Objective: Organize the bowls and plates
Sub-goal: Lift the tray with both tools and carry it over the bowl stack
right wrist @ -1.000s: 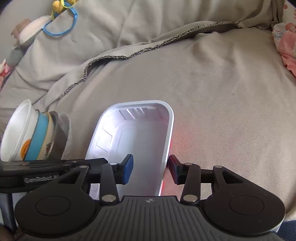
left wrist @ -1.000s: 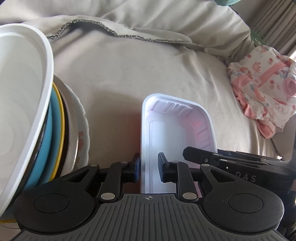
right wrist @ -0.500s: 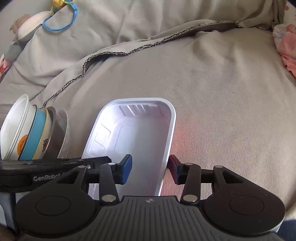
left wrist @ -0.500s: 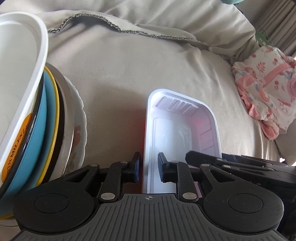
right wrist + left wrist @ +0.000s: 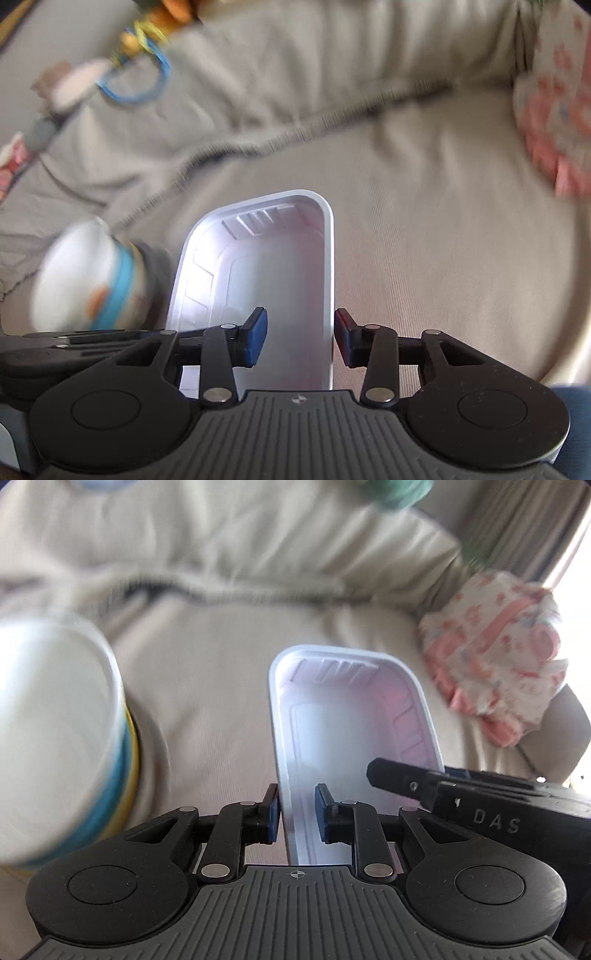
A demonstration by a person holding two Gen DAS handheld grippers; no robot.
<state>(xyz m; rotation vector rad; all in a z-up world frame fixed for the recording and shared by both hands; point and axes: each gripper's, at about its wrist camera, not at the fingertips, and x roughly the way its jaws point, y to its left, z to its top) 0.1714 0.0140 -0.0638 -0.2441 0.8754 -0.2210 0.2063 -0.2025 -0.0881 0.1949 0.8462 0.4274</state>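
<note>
Now | white plastic tray (image 5: pixel 354 731): light, flexible, take by rim | left gripper (image 5: pixel 295 814) pinching left wall | right gripper (image 5: pixel 300 341) straddling right wall, contact unclear

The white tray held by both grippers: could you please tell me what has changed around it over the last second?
Both views are now motion-blurred. The stack of bowls and plates has receded leftward, so tray and grippers have apparently moved away from it. Unchanged: the left gripper straddles the left rim of the white tray, the right gripper the right rim, over the beige cover.
</note>
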